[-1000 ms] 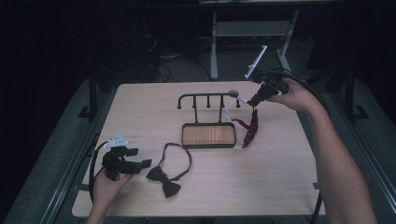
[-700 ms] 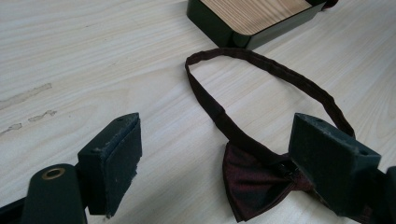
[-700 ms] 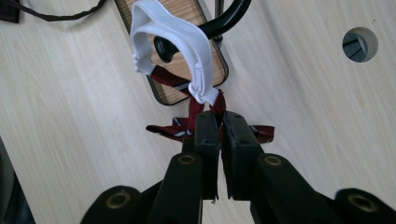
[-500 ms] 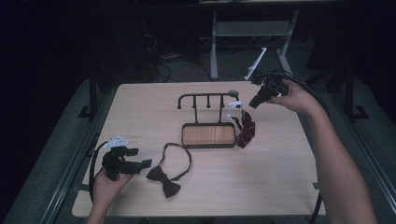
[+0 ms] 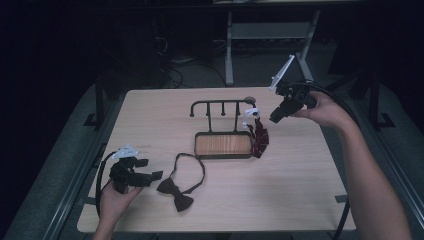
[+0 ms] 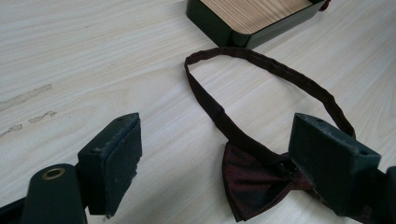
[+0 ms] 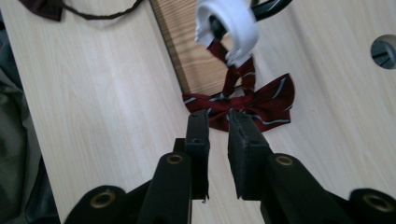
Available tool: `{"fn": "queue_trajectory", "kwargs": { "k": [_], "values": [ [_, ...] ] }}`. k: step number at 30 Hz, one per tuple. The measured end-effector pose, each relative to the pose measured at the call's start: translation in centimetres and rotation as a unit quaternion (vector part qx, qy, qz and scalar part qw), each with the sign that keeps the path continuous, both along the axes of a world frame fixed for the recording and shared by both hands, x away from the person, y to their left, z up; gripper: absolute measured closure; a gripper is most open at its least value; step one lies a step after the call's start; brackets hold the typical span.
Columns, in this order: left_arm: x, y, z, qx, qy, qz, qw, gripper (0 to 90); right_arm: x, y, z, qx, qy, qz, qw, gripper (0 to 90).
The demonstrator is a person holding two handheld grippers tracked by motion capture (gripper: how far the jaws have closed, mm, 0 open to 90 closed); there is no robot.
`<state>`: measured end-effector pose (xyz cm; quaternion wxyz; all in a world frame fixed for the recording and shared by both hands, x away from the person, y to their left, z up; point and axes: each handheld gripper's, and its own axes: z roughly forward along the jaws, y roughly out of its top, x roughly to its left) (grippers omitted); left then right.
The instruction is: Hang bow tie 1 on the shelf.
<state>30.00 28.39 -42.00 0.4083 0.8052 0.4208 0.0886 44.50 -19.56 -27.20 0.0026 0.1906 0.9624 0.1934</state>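
Right gripper (image 7: 218,122): I see its jaws just opening, a narrow gap, nothing between; striped bow tie (image 7: 243,103) hangs from rack (image 5: 220,104).
Left gripper (image 6: 233,154): spread wide, empty, over dark bow tie (image 6: 252,179).

A pale wood-grain counter (image 5: 300,200) is seen under dim light, with a round hole (image 5: 249,99) near its far edge. Beyond it, a dark floor (image 5: 200,75) is strewn with cables (image 5: 172,75), and a grey metal stand (image 5: 265,35) is set there.
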Motion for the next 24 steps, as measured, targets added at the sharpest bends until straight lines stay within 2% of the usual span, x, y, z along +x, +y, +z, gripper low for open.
{"fn": "queue_trajectory", "kwargs": {
  "k": [6, 7, 14, 18, 24],
  "values": [
    [0.1, -0.1, -0.1, 0.005, -0.001, -0.004, 1.0000, 17.4, -1.1, -0.4, -0.4, 0.002, -0.002, 0.011, 0.9999, 73.5],
    [0.1, -0.1, -0.1, 0.006, -0.001, -0.006, 1.0000, 20.7, -1.6, -0.6, -0.5, 0.005, 0.000, 0.017, 0.9998, 71.3],
    [0.1, -0.3, -0.2, 0.015, 0.001, -0.013, 0.9998, 20.7, -3.2, -1.2, -1.0, 0.009, -0.008, 0.032, 0.9994, 66.7],
    [0.1, -0.5, -0.3, 0.015, 0.001, -0.014, 0.9998, 21.6, -4.5, -1.8, -1.5, 0.025, -0.007, 0.037, 0.9990, 63.5],
    [0.1, -0.8, -0.4, 0.021, 0.004, -0.020, 0.9996, 22.9, -5.8, -2.1, -2.3, 0.033, -0.014, 0.039, 0.9986, 61.5]
  ]
}}
